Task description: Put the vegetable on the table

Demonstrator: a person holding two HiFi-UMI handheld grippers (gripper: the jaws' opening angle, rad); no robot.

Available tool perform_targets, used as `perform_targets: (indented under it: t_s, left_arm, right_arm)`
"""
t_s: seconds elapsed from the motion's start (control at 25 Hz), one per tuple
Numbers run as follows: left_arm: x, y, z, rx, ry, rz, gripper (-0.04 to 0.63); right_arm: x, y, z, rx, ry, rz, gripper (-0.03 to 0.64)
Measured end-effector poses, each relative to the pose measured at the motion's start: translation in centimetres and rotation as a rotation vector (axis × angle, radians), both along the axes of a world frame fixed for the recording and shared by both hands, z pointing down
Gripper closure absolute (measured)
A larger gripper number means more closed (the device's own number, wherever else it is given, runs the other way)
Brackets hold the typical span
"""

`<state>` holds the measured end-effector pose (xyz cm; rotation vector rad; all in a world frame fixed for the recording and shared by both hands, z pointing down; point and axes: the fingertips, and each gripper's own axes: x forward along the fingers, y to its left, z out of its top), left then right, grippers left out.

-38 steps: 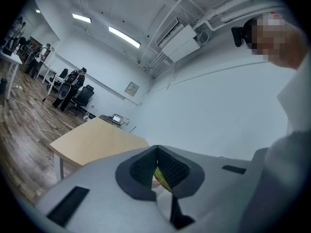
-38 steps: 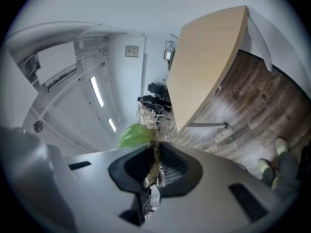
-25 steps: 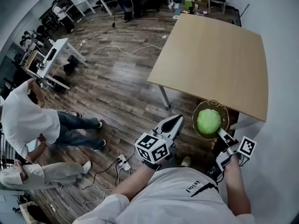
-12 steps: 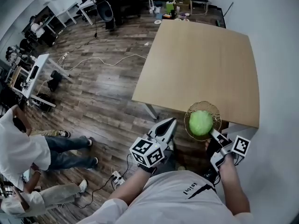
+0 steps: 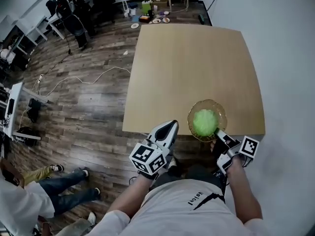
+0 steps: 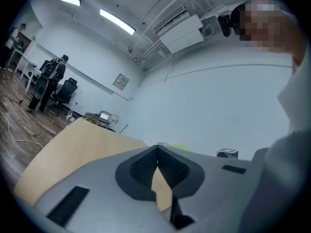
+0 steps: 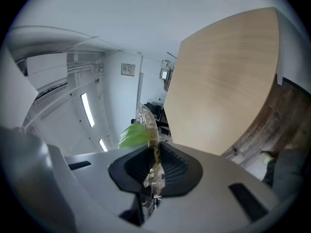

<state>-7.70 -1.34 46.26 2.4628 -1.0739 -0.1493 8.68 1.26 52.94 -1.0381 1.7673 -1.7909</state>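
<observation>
A round green cabbage (image 5: pixel 204 121) lies in a clear glass plate (image 5: pixel 219 111) held over the near edge of the light wooden table (image 5: pixel 192 68). My right gripper (image 5: pixel 219 134) is shut on the plate's near rim. In the right gripper view the plate's rim (image 7: pixel 148 125) stands edge-on between the jaws of the right gripper (image 7: pixel 154 166), with the cabbage (image 7: pixel 132 135) to its left. My left gripper (image 5: pixel 168 130) hovers at the table's near edge, left of the plate; in the left gripper view its jaws meet with nothing between them at the left gripper (image 6: pixel 157 160).
Wooden floor (image 5: pixel 83 102) spreads to the left, with a white cable (image 5: pixel 88 77) on it. A person's legs (image 5: pixel 64 195) show at lower left. Chairs and desks (image 5: pixel 74 9) stand at the far left, small items (image 5: pixel 152 6) beyond the table's far end. A white wall (image 5: pixel 285 58) runs on the right.
The table has come closer beneath me. The plate with the cabbage now hangs over the table's near edge instead of in front of it. Both grippers moved forward with it.
</observation>
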Motion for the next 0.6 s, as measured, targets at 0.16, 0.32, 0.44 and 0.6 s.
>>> perform_targets:
  t_s: [0.16,0.32,0.44,0.6]
  left_arm:
    - [0.5,-3.1,-0.2,-0.025,0.017,0.027,0.581]
    - [0.7,-7.3,0.2,-0.047,0.017,0.022,0.581]
    - [1.0,-9.9,0.9,-0.061,0.012,0.006,0.581]
    - [1.5,-12.5,1.3,-0.073,0.004,-0.005,0.581]
  right_arm:
    - [0.8,-2.3,0.0,-0.045,0.024,0.032,0.575]
    - [1.2,-6.7,0.7,-0.068,0.026,0.032,0.575]
    - [1.5,-9.7,1.8,-0.077,0.014,0.012,0.575]
    - [1.7,-12.7,3.4,-0.094,0.011,-0.022,0.575]
